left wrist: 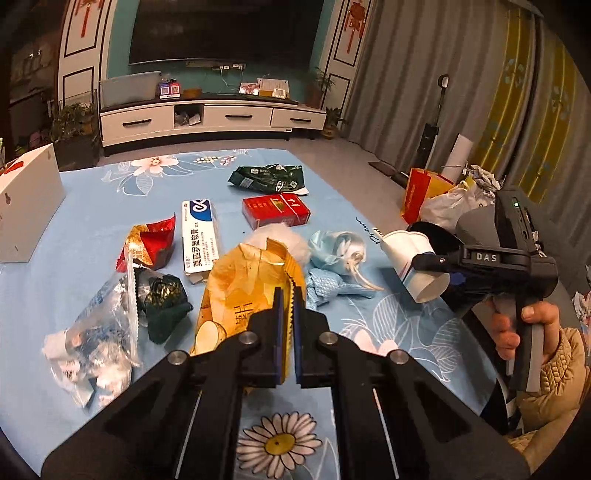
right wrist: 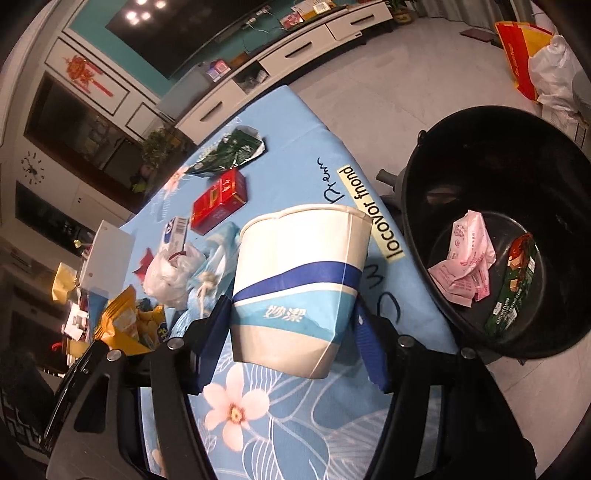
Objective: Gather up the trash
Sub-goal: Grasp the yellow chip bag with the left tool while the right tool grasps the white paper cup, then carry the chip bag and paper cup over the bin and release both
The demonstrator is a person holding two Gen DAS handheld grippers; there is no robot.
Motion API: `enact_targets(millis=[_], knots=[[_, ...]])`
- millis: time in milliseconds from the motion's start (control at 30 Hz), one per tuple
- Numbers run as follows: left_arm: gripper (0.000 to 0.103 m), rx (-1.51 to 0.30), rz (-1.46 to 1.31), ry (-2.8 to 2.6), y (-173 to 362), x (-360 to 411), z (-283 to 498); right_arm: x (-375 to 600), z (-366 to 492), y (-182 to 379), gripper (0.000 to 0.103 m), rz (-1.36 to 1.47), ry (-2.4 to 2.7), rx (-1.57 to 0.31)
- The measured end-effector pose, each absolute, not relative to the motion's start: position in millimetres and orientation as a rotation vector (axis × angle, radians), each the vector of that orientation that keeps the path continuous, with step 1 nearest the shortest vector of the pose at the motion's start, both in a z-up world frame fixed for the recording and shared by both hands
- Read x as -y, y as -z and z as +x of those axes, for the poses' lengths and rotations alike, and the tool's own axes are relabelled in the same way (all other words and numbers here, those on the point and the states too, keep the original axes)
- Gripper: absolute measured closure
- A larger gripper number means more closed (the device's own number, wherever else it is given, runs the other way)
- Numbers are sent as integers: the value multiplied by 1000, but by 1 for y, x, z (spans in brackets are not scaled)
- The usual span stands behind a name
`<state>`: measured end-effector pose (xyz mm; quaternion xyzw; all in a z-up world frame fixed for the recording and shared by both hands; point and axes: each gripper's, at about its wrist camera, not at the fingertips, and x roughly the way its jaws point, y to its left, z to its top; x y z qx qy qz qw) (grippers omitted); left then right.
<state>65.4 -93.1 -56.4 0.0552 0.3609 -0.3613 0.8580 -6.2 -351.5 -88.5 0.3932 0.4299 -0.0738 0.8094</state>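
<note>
Right wrist view: right gripper (right wrist: 291,295) fingers clamp paper cup (right wrist: 299,284) beside bin (right wrist: 436,236) holding two wrappers. Left gripper (left wrist: 289,332) fingers pinch yellow bag (left wrist: 240,291); much litter remains on bench (left wrist: 92,206).

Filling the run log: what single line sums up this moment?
left hand-held gripper: shut on yellow wrapper | right hand-held gripper: holds paper cup | bin: beside table

dark television (left wrist: 221,33), white cabinet (left wrist: 207,118) — grey curtains (left wrist: 406,74)
</note>
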Motion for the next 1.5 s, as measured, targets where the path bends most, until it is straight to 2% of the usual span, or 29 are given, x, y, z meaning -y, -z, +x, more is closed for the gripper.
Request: enact_targets(millis=[167, 833, 1133, 1200, 1233, 1267, 1500], knots=[[97, -758, 114, 748, 54, 92, 55, 348, -23, 74, 39, 831, 141, -885], [98, -583, 96, 727, -25, 110, -15, 362, -89, 13, 39, 776, 143, -697], [101, -614, 157, 782, -21, 151, -23, 380, -106, 19, 39, 791, 179, -679], [88, -675, 166, 802, -7, 154, -20, 382, -108, 24, 39, 802, 178, -687], [63, -730, 169, 822, 4, 154, -21, 383, -110, 26, 39, 804, 180, -688], [47, -755, 189, 817, 13, 154, -25, 384, -112, 28, 39, 808, 183, -691], [44, -958, 316, 839, 83, 170, -44, 390, -113, 37, 39, 842, 194, -700]])
